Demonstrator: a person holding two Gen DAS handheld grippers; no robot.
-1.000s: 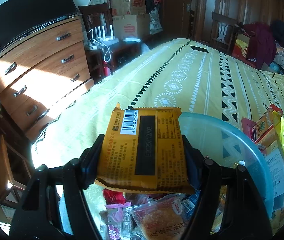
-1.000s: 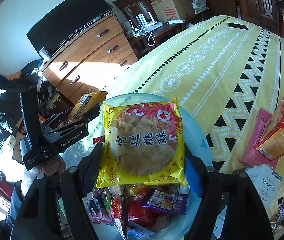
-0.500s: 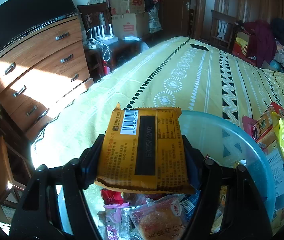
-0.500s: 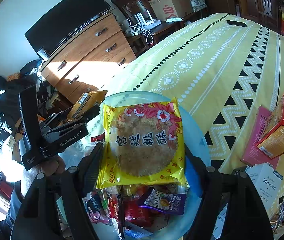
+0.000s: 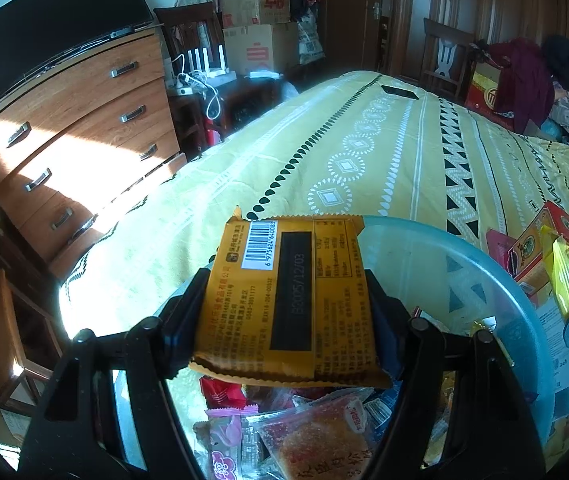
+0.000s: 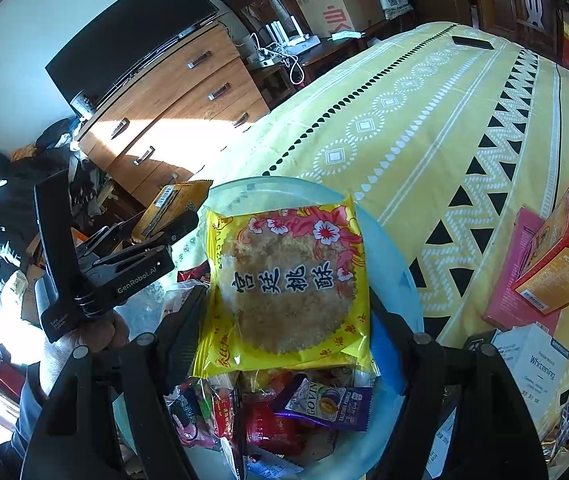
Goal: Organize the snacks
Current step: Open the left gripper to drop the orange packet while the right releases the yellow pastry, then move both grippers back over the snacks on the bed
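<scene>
- The left gripper (image 5: 288, 300) is clamped on an orange snack packet (image 5: 290, 300), its 2 fingers pressing the packet's left and right edges; the back of the packet faces the camera, showing a barcode and a dark printed strip.
- From the right wrist view the same left gripper (image 6: 172, 220) shows at the left, gripped by a hand (image 6: 84, 340), with the orange packet (image 6: 174, 200) sticking out past its fingers just beside the basin's rim.
- The right gripper (image 6: 284, 292) is clamped on a yellow pastry packet (image 6: 284, 292) with red flowers and a round biscuit visible through its clear window; the packet is held flat-on to the camera above the basin.
- A translucent blue basin (image 5: 484, 280) sits on the bed under both grippers; in the right wrist view its rim (image 6: 404, 264) curves behind the yellow packet.
- Inside the basin lies a jumble of small snacks, among them a purple prune packet (image 6: 326, 404), a pink sweet wrapper (image 5: 224, 436) and a clear-wrapped biscuit (image 5: 316, 444).
- The bed wears a yellow patterned bedspread (image 6: 424, 112).
- On the bedspread to the right of the basin stand a red and orange box (image 6: 560, 252), a pink box (image 6: 512, 280) touching it, and a white box (image 6: 532, 356) nearer the camera.
- A wooden chest of drawers (image 5: 76, 128) stands beyond the bed's left side, with a dark television (image 5: 52, 20) on top.
</scene>
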